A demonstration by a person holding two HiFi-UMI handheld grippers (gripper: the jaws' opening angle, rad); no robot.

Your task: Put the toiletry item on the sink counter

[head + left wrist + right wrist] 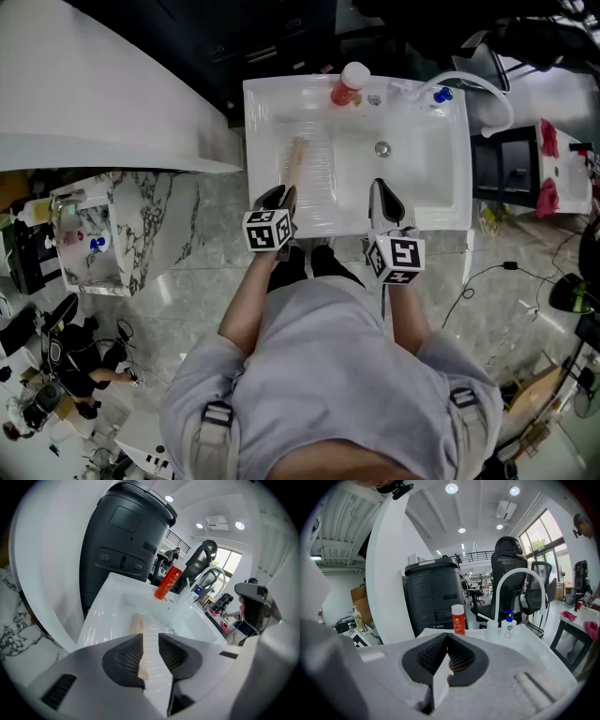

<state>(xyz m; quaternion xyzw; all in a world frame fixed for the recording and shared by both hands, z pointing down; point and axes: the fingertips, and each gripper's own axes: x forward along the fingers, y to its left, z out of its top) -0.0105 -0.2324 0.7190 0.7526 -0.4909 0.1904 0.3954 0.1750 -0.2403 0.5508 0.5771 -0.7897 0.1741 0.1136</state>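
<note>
The red bottle (349, 86) is seen standing upright on the back ledge of the sink (255, 159), near the tap (469, 84), so the toiletry item is judged already placed. A beige strip (297, 161) lies on the basin's ribbed slope. The left gripper (280, 195) is held over the front rim, its jaws slightly parted on nothing; the right gripper (382, 187) has its jaws closed and empty. If either gripper were swung forward carelessly, the tall, narrow bottle could be knocked into the basin. Only in the left gripper view is the strip shown lined up beyond the jaws' gap; the soap pump (508, 627) is shown plainly in the right gripper view.
</note>
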